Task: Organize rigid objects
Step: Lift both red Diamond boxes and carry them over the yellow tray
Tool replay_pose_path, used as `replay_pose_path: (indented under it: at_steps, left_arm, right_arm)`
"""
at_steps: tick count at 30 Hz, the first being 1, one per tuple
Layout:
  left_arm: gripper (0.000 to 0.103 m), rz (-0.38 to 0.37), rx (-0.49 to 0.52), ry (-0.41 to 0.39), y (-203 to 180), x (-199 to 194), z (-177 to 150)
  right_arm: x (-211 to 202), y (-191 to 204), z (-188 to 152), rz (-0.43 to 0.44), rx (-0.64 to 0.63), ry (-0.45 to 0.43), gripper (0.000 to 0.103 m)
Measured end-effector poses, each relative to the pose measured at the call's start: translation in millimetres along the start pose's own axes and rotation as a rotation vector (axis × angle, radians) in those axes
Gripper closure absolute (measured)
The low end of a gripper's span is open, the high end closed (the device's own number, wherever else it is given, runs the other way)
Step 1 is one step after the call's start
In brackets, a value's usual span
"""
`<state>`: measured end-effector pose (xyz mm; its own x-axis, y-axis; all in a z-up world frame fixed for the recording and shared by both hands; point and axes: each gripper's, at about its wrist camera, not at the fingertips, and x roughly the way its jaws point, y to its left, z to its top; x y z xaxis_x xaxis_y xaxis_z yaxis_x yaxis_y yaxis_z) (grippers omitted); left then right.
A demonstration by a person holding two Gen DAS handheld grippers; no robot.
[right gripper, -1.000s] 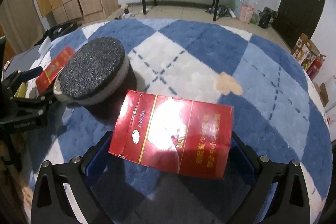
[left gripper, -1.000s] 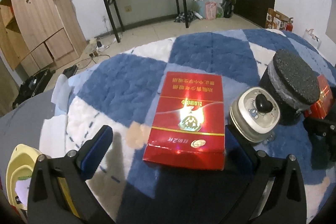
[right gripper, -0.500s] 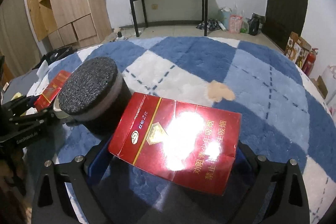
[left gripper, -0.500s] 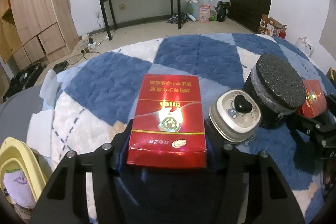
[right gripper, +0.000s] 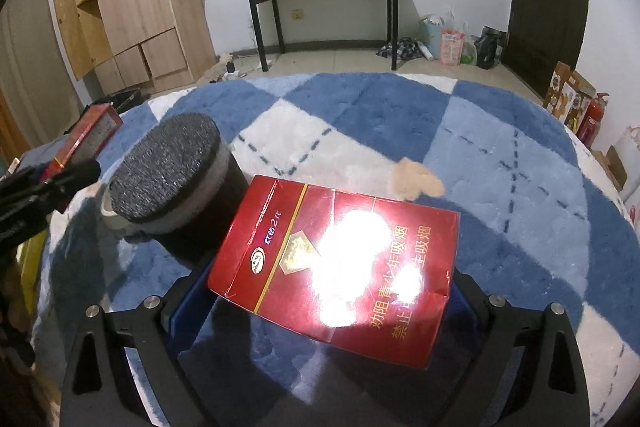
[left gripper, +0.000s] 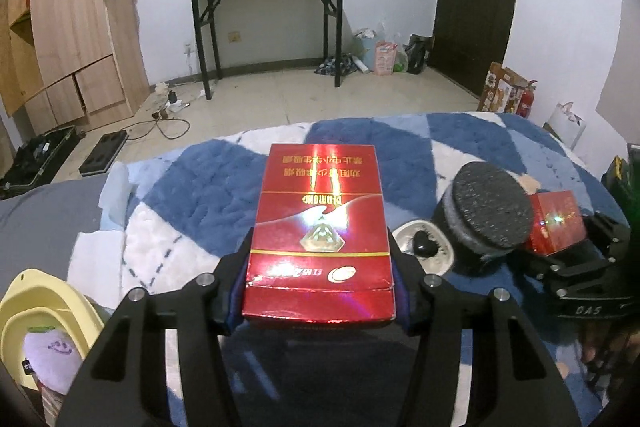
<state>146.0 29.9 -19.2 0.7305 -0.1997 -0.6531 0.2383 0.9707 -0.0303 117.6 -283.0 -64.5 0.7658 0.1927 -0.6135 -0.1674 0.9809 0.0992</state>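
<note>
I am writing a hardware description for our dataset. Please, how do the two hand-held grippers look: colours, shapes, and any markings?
Both look alike. The left hand-held gripper has a matte black, angular frame with triangular cut-outs and round silver screw heads, and dark blue pads inside the fingers. The right hand-held gripper is built the same; in the left wrist view its body shows white "DAS" lettering. No cables or sleeves are visible.

Colours and patterns on the rug and around it

A red carton point(left gripper: 320, 231) with gold lettering and a gold diamond emblem is seen, and a second red carton point(right gripper: 340, 267) with gold print and a gold stripe. The rug point(right gripper: 500, 163) is patterned in dark blue, light blue and white diamonds crossed by dashed lines. A black jar point(right gripper: 176, 187) is topped by a speckled black lid with a grey band. The gripper arms are black, with blue pads point(right gripper: 188, 303). A pale yellow tub point(left gripper: 44, 303) is shown at the left.
</note>
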Motion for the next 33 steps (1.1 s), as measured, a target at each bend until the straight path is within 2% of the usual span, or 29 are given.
replay_pose_path:
  at_steps: [7,22,25,28,30,32,33]
  left_arm:
    - [0.046,-0.017,0.032,0.011,-9.7,3.2,-0.4]
    - [0.046,0.001,0.048,0.012,-5.4,1.1,0.2]
    - [0.046,0.017,0.039,-0.033,-2.0,-20.6,6.5]
    - [0.046,-0.002,0.032,-0.094,3.1,-53.9,11.8]
    - [0.046,-0.008,0.021,-0.119,8.6,-78.6,15.8]
    - [0.046,-0.071,0.019,-0.133,17.1,-109.5,18.4]
    - [0.046,-0.055,0.038,-0.139,20.9,-126.1,17.7]
  right_arm:
    - [2.8,0.0,1.5,-0.002,-0.004,0.001,0.005]
    - [3.7,2.4,1.4,-0.006,-0.012,0.003,0.005]
    - [-3.7,0.0,5.0,0.024,-0.001,0.0,0.006]
    - [-22.1,-8.1,12.8,0.031,0.022,-0.033,0.006]
    - [-44.1,-14.1,21.0,0.037,0.031,-0.071,0.006]
    - [-76.0,-14.2,29.7,0.096,0.012,-0.117,0.006]
    - [-92.5,-11.8,32.1,0.127,-0.007,-0.145,0.006]
